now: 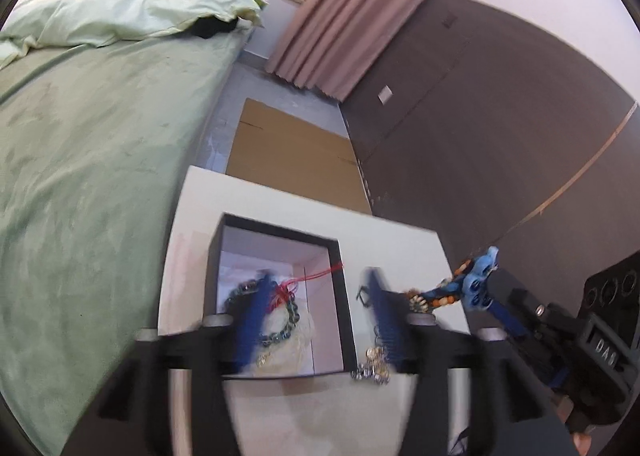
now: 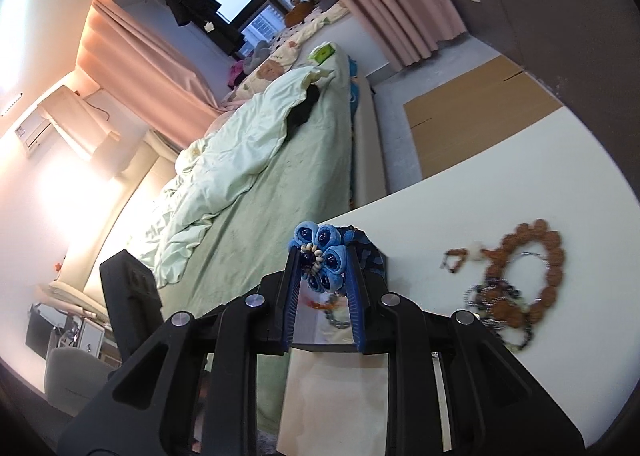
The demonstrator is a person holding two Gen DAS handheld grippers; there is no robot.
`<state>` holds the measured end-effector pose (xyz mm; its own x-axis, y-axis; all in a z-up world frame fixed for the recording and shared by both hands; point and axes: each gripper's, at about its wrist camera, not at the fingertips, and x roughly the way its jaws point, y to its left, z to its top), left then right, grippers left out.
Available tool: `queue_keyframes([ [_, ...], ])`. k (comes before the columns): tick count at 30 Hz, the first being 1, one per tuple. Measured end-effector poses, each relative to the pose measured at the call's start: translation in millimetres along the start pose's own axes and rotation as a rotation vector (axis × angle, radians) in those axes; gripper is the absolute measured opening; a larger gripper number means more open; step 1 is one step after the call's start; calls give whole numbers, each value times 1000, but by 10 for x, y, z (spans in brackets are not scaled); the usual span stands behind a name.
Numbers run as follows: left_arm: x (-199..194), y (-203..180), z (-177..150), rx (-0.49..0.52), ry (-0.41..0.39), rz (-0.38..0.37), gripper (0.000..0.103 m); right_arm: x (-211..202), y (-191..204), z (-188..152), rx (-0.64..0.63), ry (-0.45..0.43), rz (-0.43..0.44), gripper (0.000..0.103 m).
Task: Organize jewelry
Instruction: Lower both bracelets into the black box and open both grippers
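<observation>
On the white worktop (image 1: 400, 252) stands one black box (image 1: 280, 304) with a pale lining, open at the top. Inside it lies one dark beaded bracelet (image 1: 280, 320) with a red cord (image 1: 316, 276) tied to it, the cord trailing up toward the box's far wall. The left gripper (image 1: 316, 320) hangs over the box's near right part with its two blue fingers (image 1: 252, 320) spread apart; nothing sits between them, one finger showing over the bracelet, the other over the box's right wall. Just outside that wall, on the worktop, lies one small cluster of silvery and gold pieces (image 1: 372, 366), blurred so its pieces cannot be counted. To the right, the right gripper (image 2: 322, 268) is raised above the worktop, its two fingers closed on one blue flower ornament (image 2: 322, 260) made of several rounded fabric petals with dark centres and a short row of pale beads; orange and pale beads hang from it beneath the fingers. Further right on the worktop, in the right wrist view, lies one ring of large brown beads (image 2: 548, 256), overlapping a tangle of darker bead strands (image 2: 488, 296) whose number cannot be told through the blur. Beside the worktop is one bed (image 1: 92, 159) with a green sheet and one pale duvet.
</observation>
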<state>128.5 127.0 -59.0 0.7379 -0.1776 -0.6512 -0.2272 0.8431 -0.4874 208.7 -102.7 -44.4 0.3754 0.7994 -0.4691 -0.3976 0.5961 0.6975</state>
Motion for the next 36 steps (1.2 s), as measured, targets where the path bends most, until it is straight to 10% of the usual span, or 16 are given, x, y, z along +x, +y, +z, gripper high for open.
queue_keyframes([
  [14, -213, 222, 236, -73, -97, 41, 60, 334, 222, 16, 1, 37, 156, 23],
  [22, -236, 302, 284, -104, -98, 41, 60, 558, 40, -6, 50, 110, 58, 68],
  [36, -370, 148, 145, -45, -102, 39, 69, 155, -257, 4, 93, 45, -37, 71],
])
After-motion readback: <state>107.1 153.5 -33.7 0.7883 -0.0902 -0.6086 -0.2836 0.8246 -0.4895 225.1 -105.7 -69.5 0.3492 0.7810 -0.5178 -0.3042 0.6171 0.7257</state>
